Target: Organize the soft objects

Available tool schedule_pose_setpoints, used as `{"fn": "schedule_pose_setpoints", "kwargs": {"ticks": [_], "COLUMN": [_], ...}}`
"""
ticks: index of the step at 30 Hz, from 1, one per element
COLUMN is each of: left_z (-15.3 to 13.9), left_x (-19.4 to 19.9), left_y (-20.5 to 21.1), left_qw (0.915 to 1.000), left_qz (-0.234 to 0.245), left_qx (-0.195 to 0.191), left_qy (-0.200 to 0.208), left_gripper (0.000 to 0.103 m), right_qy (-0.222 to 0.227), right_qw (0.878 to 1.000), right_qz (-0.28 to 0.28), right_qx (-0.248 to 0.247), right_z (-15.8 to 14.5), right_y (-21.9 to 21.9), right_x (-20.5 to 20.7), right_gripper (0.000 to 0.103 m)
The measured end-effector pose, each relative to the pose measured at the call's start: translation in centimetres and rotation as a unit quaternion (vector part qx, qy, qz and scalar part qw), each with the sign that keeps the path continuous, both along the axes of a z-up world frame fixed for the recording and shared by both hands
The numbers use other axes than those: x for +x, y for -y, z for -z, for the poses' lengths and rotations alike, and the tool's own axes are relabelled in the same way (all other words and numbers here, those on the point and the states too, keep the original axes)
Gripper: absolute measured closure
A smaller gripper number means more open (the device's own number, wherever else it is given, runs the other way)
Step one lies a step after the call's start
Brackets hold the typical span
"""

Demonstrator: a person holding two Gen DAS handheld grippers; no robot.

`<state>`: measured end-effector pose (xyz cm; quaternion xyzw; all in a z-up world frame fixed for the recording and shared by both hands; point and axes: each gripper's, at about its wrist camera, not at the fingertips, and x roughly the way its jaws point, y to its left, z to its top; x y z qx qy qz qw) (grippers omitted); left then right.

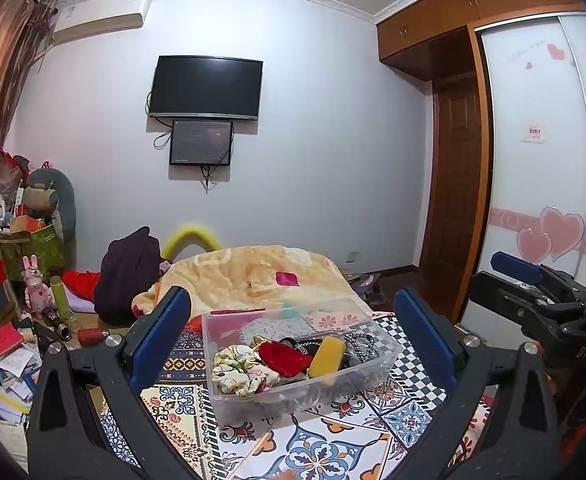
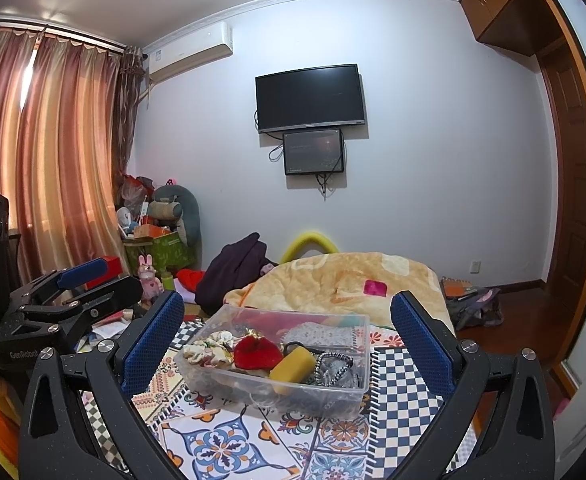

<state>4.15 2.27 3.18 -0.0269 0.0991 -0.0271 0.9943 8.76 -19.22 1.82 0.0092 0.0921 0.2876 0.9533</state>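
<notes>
A clear plastic box (image 1: 381,354) (image 2: 357,394) stands on the patterned cloth. Inside lie a floral scrunchie (image 1: 239,376) (image 2: 209,346), a red fuzzy scrunchie (image 1: 285,356) (image 2: 257,352), a yellow sponge (image 1: 327,356) (image 2: 293,368) and a black-and-white hair tie (image 1: 359,346) (image 2: 333,366). My left gripper (image 1: 293,344) is open and empty, its fingers on either side of the box. My right gripper (image 2: 287,344) is open and empty, also framing the box. Each gripper shows at the edge of the other's view: the right one (image 1: 533,292) and the left one (image 2: 69,296).
The patterned cloth (image 1: 321,444) (image 2: 221,444) covers the near surface. A beige blanket (image 1: 253,276) (image 2: 341,280) lies behind the box. Dark clothes (image 1: 127,276) are piled at the left. Clutter and papers (image 1: 9,360) cover the floor at the far left. A wardrobe (image 1: 541,160) stands on the right.
</notes>
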Motion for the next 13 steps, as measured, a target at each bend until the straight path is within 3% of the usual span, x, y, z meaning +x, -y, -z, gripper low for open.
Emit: {"fn": "schedule_pose_setpoints", "kwargs": {"ticks": [13], "left_z": [0.23], "left_x": [0.33], "left_y": [0.43], "left_qw": [0.9999], "left_qz": [0.004], "left_qx": [0.005], "left_qy": [-0.008], "left_gripper": [0.000], "right_qy": [-0.003], "right_qw": [1.000], "right_qz": [0.000], "right_qx": [-0.005], "right_z": [-0.11], "right_y": [-0.18], "right_x": [0.24], "right_gripper": [0.000]}}
